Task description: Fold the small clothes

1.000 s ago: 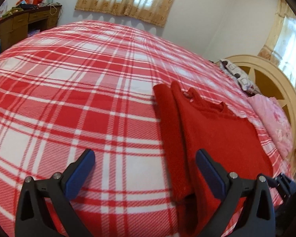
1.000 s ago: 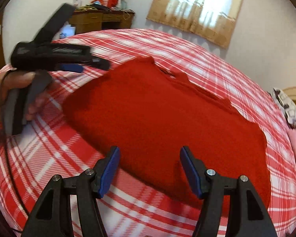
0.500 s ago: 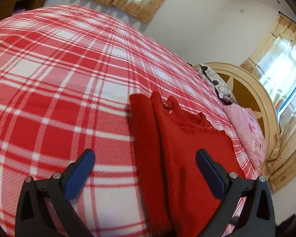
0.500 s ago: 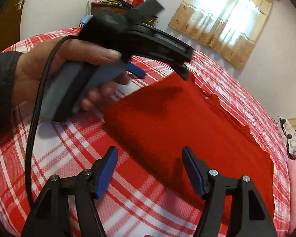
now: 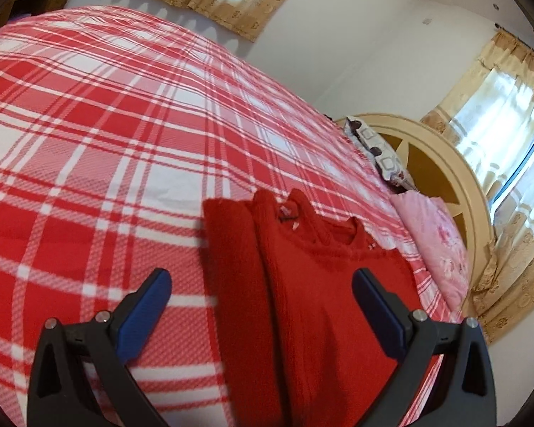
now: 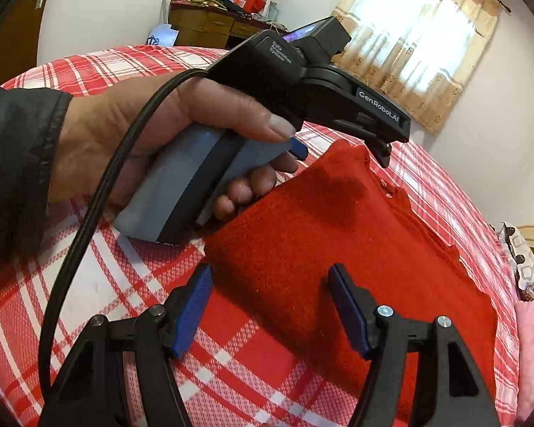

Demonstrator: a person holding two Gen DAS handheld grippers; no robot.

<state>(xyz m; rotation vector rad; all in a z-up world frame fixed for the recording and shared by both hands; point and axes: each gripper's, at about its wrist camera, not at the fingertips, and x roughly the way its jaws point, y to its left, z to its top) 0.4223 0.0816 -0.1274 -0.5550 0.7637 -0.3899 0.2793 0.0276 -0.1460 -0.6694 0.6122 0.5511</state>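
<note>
Left wrist view: I look along my left tongs [image 5: 260, 306], tilted down, close over the bed [image 5: 89, 142], facing the headboard [image 5: 455, 192].
Right wrist view: I look along my right tongs [image 6: 268, 306], angled down, close, facing the desk [image 6: 210, 28] and window [image 6: 423, 32].
Shared: both see the red garment [image 5: 324, 306] [image 6: 338, 235] and plaid bed; my right view also catches the left hand [image 6: 153, 131].

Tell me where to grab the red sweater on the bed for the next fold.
Probably the near bottom hem of the red sweater, coming low from the near bed edge. It lies flat on the plaid blanket with one side already folded in, so the hem is the free edge nearest the open right hand-held gripper.
</note>
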